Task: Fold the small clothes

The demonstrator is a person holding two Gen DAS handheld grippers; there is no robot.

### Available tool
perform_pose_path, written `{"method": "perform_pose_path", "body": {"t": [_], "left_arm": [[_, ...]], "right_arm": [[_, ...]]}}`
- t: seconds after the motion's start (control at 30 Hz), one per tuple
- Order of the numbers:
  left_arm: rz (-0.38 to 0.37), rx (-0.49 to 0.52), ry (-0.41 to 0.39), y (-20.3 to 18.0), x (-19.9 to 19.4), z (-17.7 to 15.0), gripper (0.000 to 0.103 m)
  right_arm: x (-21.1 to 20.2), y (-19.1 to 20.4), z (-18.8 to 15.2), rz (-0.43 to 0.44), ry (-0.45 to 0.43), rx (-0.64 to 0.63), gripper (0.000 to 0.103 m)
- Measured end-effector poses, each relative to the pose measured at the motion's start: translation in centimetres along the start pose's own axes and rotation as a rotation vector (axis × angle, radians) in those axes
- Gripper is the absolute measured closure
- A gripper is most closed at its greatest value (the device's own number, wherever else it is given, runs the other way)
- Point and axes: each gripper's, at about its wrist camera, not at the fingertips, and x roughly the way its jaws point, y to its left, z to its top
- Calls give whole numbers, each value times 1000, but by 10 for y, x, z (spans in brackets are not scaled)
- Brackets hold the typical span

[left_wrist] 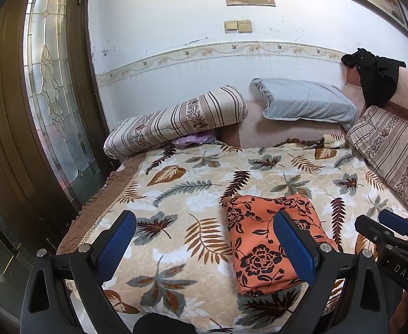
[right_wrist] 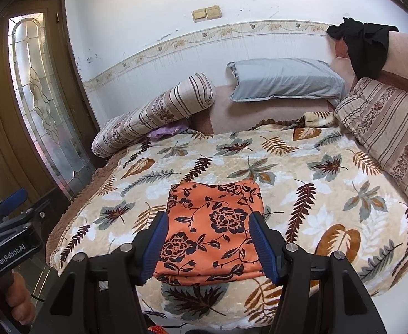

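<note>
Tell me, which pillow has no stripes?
The grey pillow by the wall. It is plain, while the rolled bolster and right-hand cushion are striped.

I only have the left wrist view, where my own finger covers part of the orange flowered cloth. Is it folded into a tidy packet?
Observer: Yes. In the right wrist view the orange flowered cloth lies as a flat, roughly square packet on the leaf-print blanket, all four edges visible.
Operator: Is the right gripper holding it?
Observer: No. The right gripper is open, its fingers either side of the packet's near part, raised and not pinching it.
Operator: Anything under the near edge?
Observer: Layered folds show along the near edge, stacked on each other.
Operator: Is my left gripper visible there?
Observer: Yes, the left gripper sits at the far left edge, well clear of the cloth, a hand below it.
</note>
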Motion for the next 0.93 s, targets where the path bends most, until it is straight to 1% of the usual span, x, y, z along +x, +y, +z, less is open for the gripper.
{"method": "perform_pose_path", "body": {"t": [0.3,0.63,0.8,0.93], "left_arm": [[-8,9,13,-2,11,-4,4],[-7,12,31,-6,26,-5,4],[-10,18,45,-10,38,-5,4],[-34,12,55,-11,52,-2,4]], "right_arm": [[11,5,-3,-11,9,-7,39],[26,6,3,-8,10,-7,39],[42,5,4,-3,30,-5,39],[62,-4,7,10,47,7,39]]}}
